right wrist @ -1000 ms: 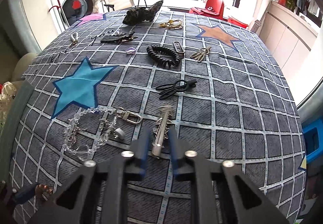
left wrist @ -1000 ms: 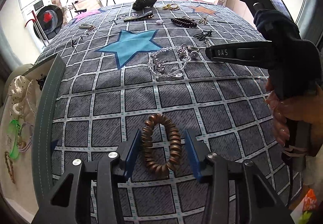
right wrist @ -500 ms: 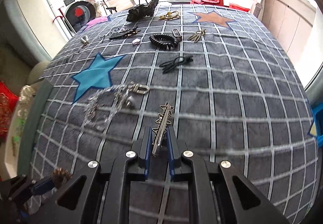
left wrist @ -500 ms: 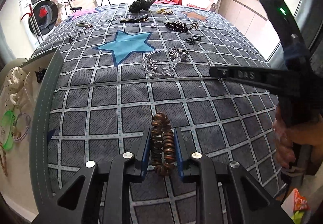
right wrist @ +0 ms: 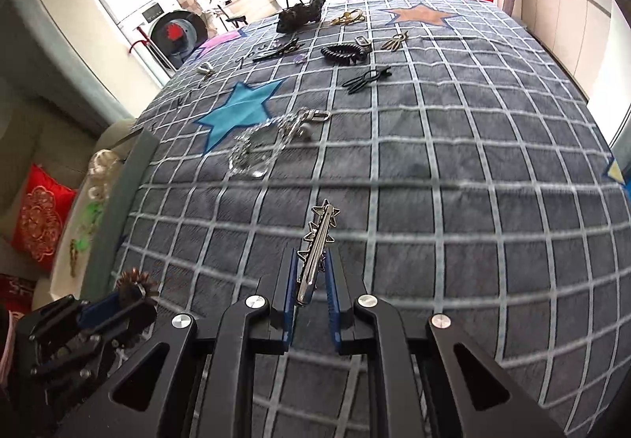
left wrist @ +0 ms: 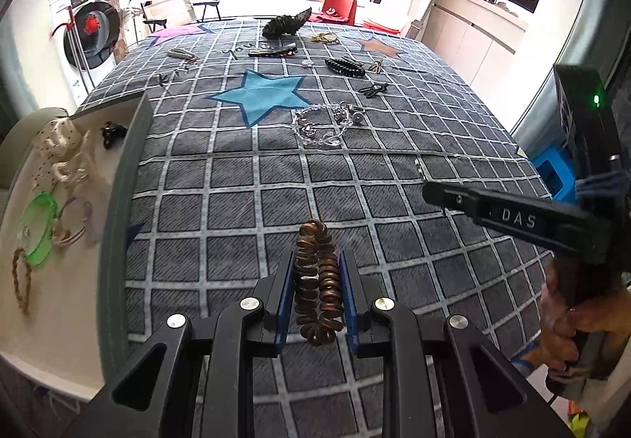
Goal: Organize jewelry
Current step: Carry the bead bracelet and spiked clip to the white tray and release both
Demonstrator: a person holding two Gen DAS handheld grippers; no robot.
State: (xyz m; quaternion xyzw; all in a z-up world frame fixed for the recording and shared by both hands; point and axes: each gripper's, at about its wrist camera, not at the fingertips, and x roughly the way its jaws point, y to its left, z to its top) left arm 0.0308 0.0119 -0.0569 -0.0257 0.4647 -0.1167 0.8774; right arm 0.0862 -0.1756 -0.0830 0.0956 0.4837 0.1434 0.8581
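Observation:
My left gripper (left wrist: 317, 272) is shut on a copper-brown spiral hair tie (left wrist: 317, 288) and holds it above the checked grey cloth (left wrist: 244, 225). My right gripper (right wrist: 311, 272) is shut on a silver star hair clip (right wrist: 317, 245), also lifted over the cloth. The right gripper shows from the side in the left wrist view (left wrist: 430, 193). The left gripper with the hair tie shows low left in the right wrist view (right wrist: 134, 290). A white tray (left wrist: 90, 280) with a grey rim at the left edge holds a green bangle (left wrist: 37, 229), a lilac ring and a white scrunchie.
On the cloth lie a clear bead bracelet (left wrist: 323, 122), a black clip (left wrist: 372, 89), a black spiral tie (left wrist: 344, 66), a long black barrette (left wrist: 272, 51), a black lace piece (left wrist: 286, 24) and gold items (left wrist: 325, 38). A washing machine (left wrist: 88, 36) stands far left.
The left gripper closed on the copper hair tie and lifted it. The right gripper lifted the star clip off the cloth and drew back toward the near edge.

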